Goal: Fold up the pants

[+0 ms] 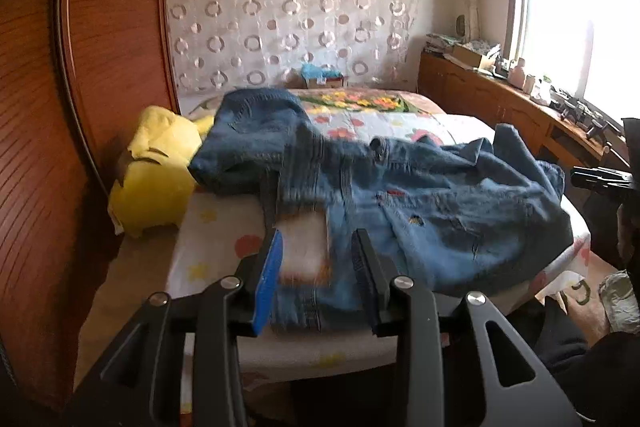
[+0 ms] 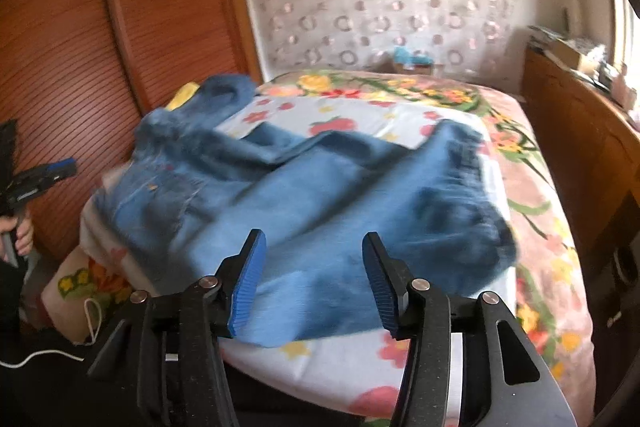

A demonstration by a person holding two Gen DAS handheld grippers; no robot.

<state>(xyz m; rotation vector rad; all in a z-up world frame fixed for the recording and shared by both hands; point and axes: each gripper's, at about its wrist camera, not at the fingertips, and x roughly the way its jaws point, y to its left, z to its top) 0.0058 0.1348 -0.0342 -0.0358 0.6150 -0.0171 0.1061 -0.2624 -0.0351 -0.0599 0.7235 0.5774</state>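
Pants (image 1: 380,195), blue denim, lie crumpled across the near end of the bed (image 1: 224,227) on a flowered sheet, partly bunched. Left gripper (image 1: 316,247) jaws apart, waistband with its pale patch label (image 1: 306,251) showing between the fingers, pads not pressing it. Right gripper (image 2: 314,247) jaws apart wider, hovering above a pant leg, cloth blurred. Left view only: yellow plush (image 1: 160,171) at the far left beside the wooden wardrobe (image 1: 80,67), window (image 1: 580,7), cluttered sideboard (image 1: 500,95), right gripper at the frame's right edge. Right view only: a hand (image 2: 22,233) holding the left gripper's handle, white cord (image 2: 92,323) near left.
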